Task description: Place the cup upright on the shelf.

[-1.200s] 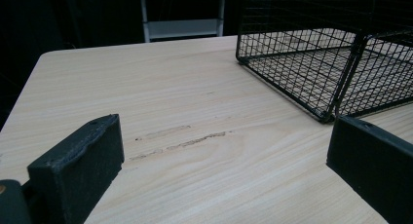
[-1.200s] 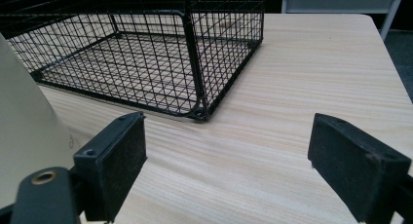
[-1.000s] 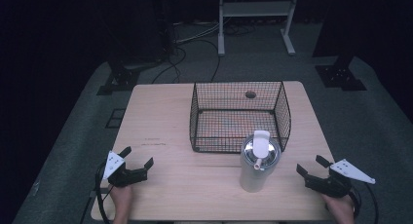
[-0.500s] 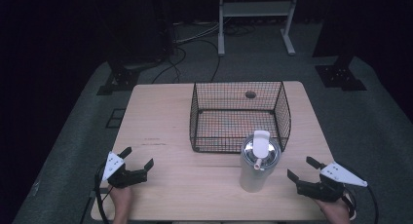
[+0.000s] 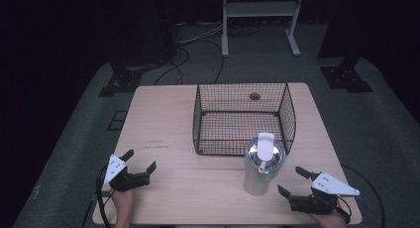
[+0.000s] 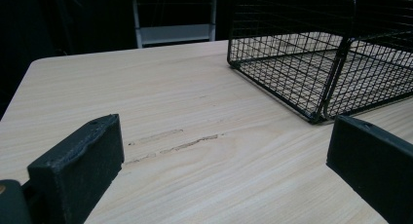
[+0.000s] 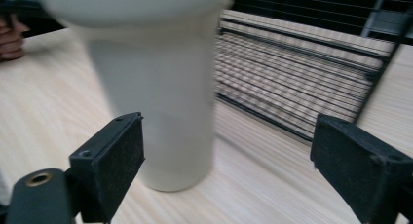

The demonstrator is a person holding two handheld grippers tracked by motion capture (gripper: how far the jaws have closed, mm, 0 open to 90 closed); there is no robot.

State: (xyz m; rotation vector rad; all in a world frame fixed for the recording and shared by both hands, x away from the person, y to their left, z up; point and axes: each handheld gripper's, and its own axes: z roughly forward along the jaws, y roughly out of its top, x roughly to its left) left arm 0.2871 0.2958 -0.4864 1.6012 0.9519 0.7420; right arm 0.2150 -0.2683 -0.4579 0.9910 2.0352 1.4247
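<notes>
Wire basket (image 5: pixel 242 118) of black mesh stands toward the far edge of the desk (image 5: pixel 163 114), a little right of its middle. Just in front of the basket's near right corner stands a tall whitish tumbler (image 5: pixel 262 168), upright, with a metal-rimmed lid and a white flip tab on top; whether it touches the mesh cannot be told.

Near the desk's near right corner, the right gripper (image 5: pixel 293 182) lies low over the wood, held by a hand at the edge. Its fingers are spread wide, pointing toward the tumbler and holding nothing. In the right gripper view the tumbler (image 7: pixel 156 92) looms blurred just beyond the left finger (image 7: pixel 109 160), with the basket (image 7: pixel 302 83) behind it.

Close to the near left corner, the left gripper (image 5: pixel 139 162) is held by the other hand (image 5: pixel 124 200), its fingers likewise apart and empty. The left gripper view looks across bare desk (image 6: pixel 160 107), marked by a few scratches, to a corner of the basket (image 6: pixel 321 63).
</notes>
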